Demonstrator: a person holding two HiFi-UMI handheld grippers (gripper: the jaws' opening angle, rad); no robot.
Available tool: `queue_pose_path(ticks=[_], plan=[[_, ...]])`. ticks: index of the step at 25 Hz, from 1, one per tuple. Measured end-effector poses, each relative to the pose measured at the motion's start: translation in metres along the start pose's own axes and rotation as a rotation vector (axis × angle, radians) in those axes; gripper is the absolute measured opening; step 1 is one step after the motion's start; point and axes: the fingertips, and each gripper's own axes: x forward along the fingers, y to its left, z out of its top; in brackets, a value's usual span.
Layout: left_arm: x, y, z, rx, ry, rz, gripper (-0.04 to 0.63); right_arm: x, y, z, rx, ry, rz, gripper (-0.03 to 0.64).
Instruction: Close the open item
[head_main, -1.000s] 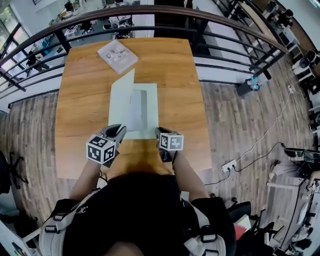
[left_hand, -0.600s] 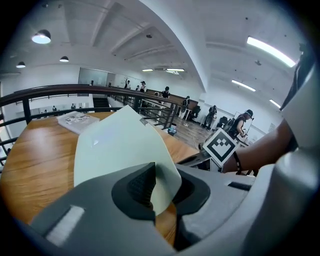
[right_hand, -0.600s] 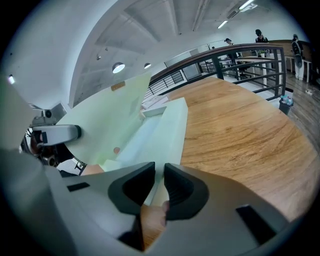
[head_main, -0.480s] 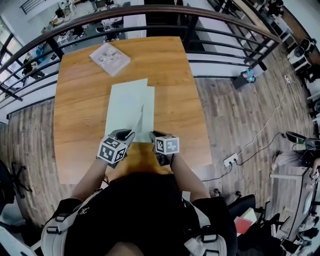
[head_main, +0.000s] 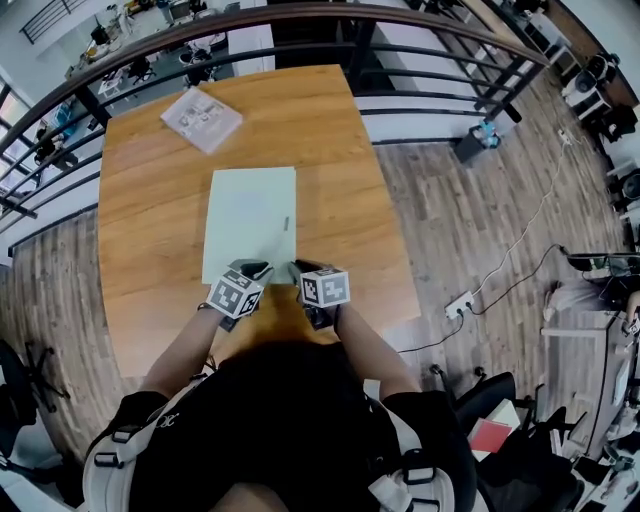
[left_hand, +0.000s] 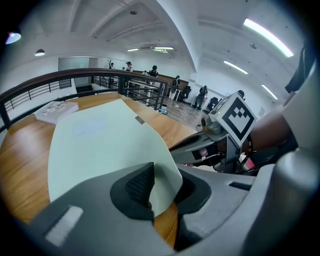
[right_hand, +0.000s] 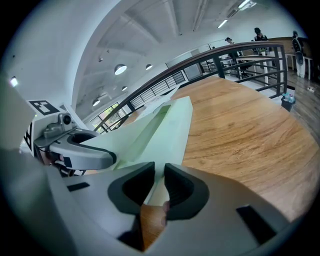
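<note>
the folder (head_main: 250, 222) has just gone flat. a second back its top cover leaned wide open, and half a second back it stood on edge ahead of my grippers. now it lies down over the bottom leaf, one pale green sheet on the table (head_main: 140, 300) stretching straight away from both tools. to me that means the closing itself is done, and what remains is letting go cleanly.

my left gripper (head_main: 250, 270) sits at the folder's near edge with the cover's corner curling up between its jaws. those jaws are opening: the sheet rests against one pad and a dark gap shows on the other side, so nothing is pinched there. my right gripper (head_main: 300, 270), just beside it, has its jaws nearly together with the near edge filling the slim gap. i read that as a pinch on the edge, though these jaws are starting to ease apart too.

the corner in the left jaws looks lifted, so i judge it may spring up a little once freed.
</note>
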Motion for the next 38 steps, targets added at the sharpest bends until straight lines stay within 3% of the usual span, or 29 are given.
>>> queue_pose_path(ticks=[11, 14, 16, 18, 23, 27, 29, 31, 32, 33, 34, 38], plan=[[0.028, -0.001, -0.006, -0.048, 0.079, -0.031, 0.072, 0.001, 0.000, -0.001, -0.029, 0.004, 0.007, 0.067], [0.035, -0.008, -0.004, 0.048, 0.157, -0.001, 0.103, 0.000, -0.002, -0.001, -0.031, 0.007, 0.009, 0.067], [0.042, -0.018, -0.011, 0.153, 0.207, -0.023, 0.181, 0.000, -0.002, 0.000, -0.034, 0.008, 0.010, 0.067], [0.047, -0.026, -0.020, 0.201, 0.219, -0.063, 0.212, 0.001, -0.002, -0.001, -0.035, 0.007, 0.014, 0.067], [0.039, -0.027, -0.015, 0.073, 0.194, -0.187, 0.265, 0.002, 0.000, -0.002, -0.029, -0.002, 0.024, 0.067], [0.035, -0.030, -0.013, 0.085, 0.227, -0.223, 0.301, 0.002, 0.000, -0.001, -0.068, 0.002, 0.023, 0.067], [0.034, -0.029, -0.012, 0.045, 0.214, -0.250, 0.302, 0.002, -0.001, 0.000, -0.039, 0.000, 0.037, 0.072], [0.035, -0.027, -0.011, -0.001, 0.192, -0.265, 0.302, -0.003, -0.017, -0.003, -0.012, 0.015, -0.020, 0.098], [0.036, -0.026, -0.011, -0.009, 0.183, -0.262, 0.301, -0.008, -0.034, -0.010, -0.026, 0.045, -0.106, 0.090], [0.037, -0.027, -0.012, -0.007, 0.178, -0.255, 0.301, -0.016, -0.054, -0.019, -0.052, 0.084, -0.205, 0.005], [0.038, -0.028, -0.012, 0.003, 0.175, -0.244, 0.301, -0.024, -0.069, -0.028, -0.064, 0.111, -0.269, 0.005], [0.036, -0.032, -0.011, 0.043, 0.171, -0.207, 0.301, -0.061, -0.077, -0.024, 0.078, -0.006, -0.241, 0.005]])
